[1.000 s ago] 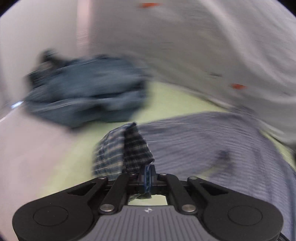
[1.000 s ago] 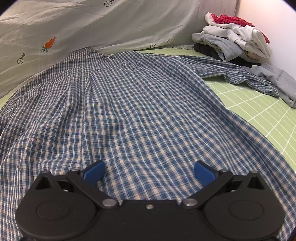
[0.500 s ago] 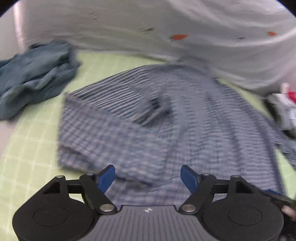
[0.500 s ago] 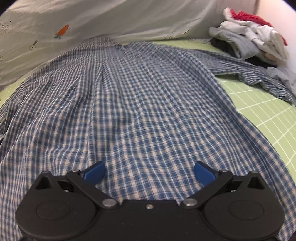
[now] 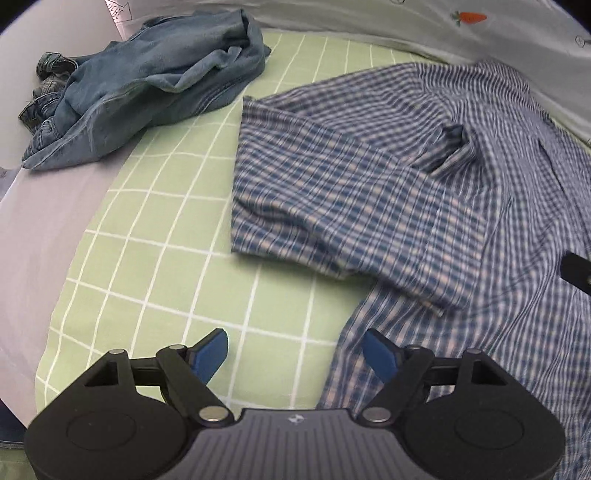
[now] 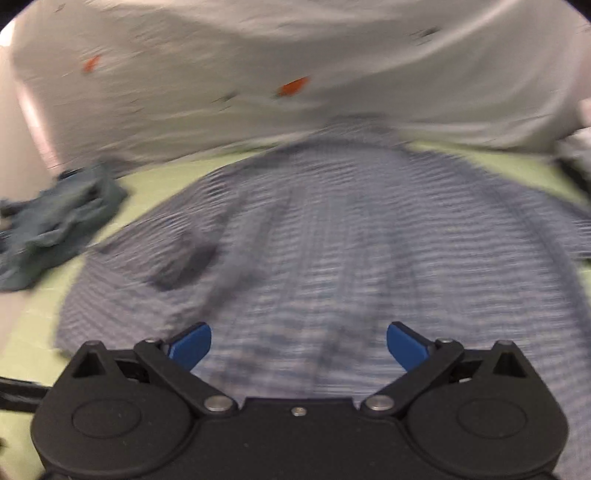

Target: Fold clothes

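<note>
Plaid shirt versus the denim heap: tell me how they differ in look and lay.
The plaid shirt is blue-and-white checked; the denim heap is plain faded blue. The shirt lies spread out with one sleeve folded over its body; the denim is crumpled in a bunch. The shirt sits in front of the open left gripper; the denim lies farther off, at the sheet's far corner. Both rest on the green grid sheet.

A green sheet (image 5: 155, 229) with a white grid covers the bed. Behind it rises a pale carrot-print cloth (image 5: 517, 33). The light is soft and even.

A home bedroom: green grid bedsheet (image 5: 155, 229), carrot-print pillow (image 5: 424, 29).
</note>
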A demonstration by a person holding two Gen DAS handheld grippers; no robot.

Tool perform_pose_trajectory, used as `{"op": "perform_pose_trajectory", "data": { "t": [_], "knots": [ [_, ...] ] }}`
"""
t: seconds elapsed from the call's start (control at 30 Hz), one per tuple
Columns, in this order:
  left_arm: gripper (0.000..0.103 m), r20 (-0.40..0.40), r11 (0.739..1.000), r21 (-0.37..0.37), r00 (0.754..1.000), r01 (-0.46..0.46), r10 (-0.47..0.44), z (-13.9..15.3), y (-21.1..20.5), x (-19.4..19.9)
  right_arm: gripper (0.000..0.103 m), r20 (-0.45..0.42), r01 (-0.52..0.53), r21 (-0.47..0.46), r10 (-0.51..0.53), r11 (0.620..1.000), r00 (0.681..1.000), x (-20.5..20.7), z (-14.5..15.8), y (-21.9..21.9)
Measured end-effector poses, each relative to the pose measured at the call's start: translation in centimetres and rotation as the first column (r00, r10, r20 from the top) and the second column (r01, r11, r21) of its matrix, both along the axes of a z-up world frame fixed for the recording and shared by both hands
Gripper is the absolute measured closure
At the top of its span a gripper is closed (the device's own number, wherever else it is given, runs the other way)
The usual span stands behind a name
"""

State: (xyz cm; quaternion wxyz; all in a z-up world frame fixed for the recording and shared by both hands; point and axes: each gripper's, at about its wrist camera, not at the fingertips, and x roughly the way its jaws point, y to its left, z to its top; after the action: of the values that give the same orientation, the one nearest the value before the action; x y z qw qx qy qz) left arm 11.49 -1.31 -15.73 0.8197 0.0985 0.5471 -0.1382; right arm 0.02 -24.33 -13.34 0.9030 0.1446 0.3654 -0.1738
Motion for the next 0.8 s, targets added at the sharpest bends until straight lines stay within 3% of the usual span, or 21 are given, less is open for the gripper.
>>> {"op": "perform_pose_trajectory", "data": {
  "t": [0.23,0.37,0.57,0.63,0.7,0.8],
  "knots": [
    [0.014,-0.026,1.000,0.019,1.000,-0.014,0.015,-0.6,0.5,0.4,0.030,-0.033,-0.140,0.081,0.143,0.987,0.989,3.2,-1.0,3.8],
    [0.009,-0.039,1.000,0.015,0.999,-0.027,0.028,-1.0,0.7,0.6,0.051,-0.020,-0.207,0.133,0.211,0.969,0.977,4.1,-1.2,5.1],
    [0.000,-0.046,0.999,0.016,0.998,-0.040,0.041,-1.3,1.1,0.8,0.057,-0.040,-0.226,0.282,0.247,0.932,0.968,5.4,-3.0,4.9],
    [0.000,-0.042,0.999,0.015,0.998,-0.041,0.042,-1.3,1.0,0.7,0.070,-0.029,-0.232,0.330,0.255,0.915,0.967,5.5,-3.3,4.7],
    [0.000,-0.041,0.999,0.015,0.998,-0.043,0.044,-1.3,0.9,0.7,0.091,-0.025,-0.232,0.358,0.257,0.905,0.966,5.7,-3.4,4.4],
    [0.000,-0.044,0.999,0.017,0.998,-0.048,0.049,-1.1,0.7,0.7,0.099,0.003,-0.233,0.371,0.249,0.899,0.968,5.6,-3.0,4.0]
  ]
}}
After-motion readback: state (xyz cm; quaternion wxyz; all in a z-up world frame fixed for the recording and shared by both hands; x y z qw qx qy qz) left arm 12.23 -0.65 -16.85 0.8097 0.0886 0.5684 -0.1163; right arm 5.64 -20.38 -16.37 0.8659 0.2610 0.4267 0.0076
